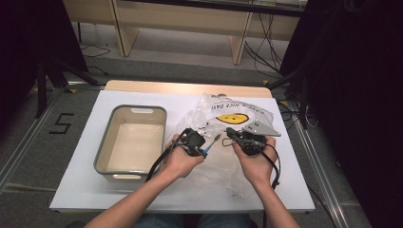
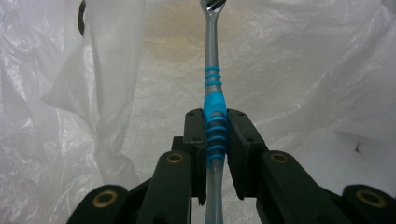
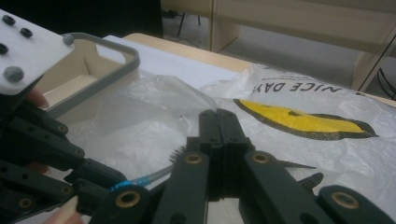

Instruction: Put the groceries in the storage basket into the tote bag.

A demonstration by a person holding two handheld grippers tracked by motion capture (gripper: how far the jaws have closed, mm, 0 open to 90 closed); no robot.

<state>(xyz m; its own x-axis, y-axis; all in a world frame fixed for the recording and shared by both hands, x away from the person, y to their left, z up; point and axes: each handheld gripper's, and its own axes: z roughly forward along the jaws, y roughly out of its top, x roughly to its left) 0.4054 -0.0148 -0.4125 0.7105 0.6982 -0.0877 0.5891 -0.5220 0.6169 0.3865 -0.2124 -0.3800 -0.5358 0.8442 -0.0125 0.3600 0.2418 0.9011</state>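
Fingers (image 2: 198, 140) of the left gripper (image 2: 215, 135) clamp a toothbrush (image 2: 214, 98) at its blue ribbed grip, head pointing into the mouth of the clear plastic bag (image 1: 247, 111) on the table (image 1: 85, 190). Light, stiff and slick-handled by the look of it, the brush is best held right there on the ribs; the bag is thin and floppy. Pressed together, the right gripper (image 3: 218, 135) may pinch the film, though I cannot tell. From above the empty tub (image 1: 102, 152) appears at left; the left gripper view gives the bag's inside

One toothbrush (image 2: 213, 88), one plastic bag (image 1: 237, 116), one bin (image 1: 134, 142).
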